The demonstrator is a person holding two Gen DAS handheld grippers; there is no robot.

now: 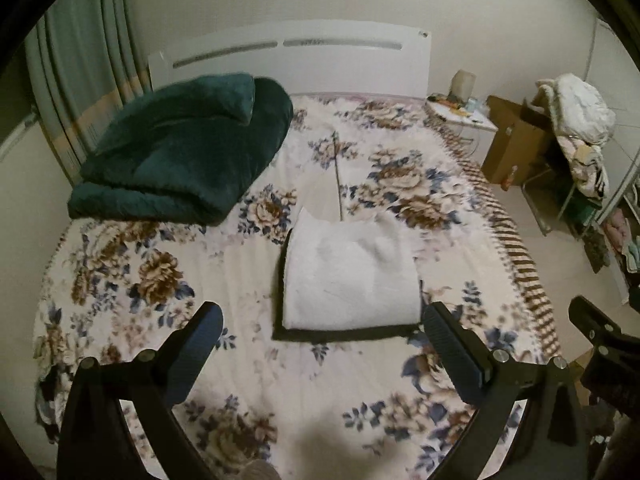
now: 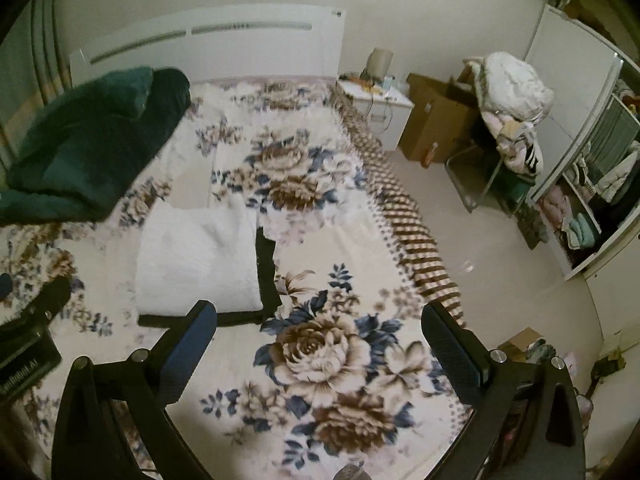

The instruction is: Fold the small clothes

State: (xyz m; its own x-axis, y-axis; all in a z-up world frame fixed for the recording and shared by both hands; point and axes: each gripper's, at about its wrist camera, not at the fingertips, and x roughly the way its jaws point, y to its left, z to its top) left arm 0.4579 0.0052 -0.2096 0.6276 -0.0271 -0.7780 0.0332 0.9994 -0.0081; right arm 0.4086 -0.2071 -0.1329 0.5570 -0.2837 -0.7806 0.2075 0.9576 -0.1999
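A white fluffy garment [image 1: 348, 272] lies folded in a rough rectangle on a black garment [image 1: 340, 334] on the floral bed cover [image 1: 160, 280]. The black one shows only as a border at the left, near and right edges. My left gripper [image 1: 322, 344] is open and empty, raised just in front of the pile. My right gripper [image 2: 320, 340] is open and empty, to the right of the pile, with the white garment [image 2: 196, 256] and the black garment [image 2: 266, 272] at its upper left. Part of the right gripper shows at the left wrist view's right edge [image 1: 600, 336].
A folded dark green blanket [image 1: 180, 148] lies at the bed's far left by the white headboard [image 1: 292, 56]. Right of the bed are a white nightstand [image 2: 384, 108], a cardboard box [image 2: 432, 124], a chair piled with clothes [image 2: 512, 120] and an open wardrobe [image 2: 592, 200].
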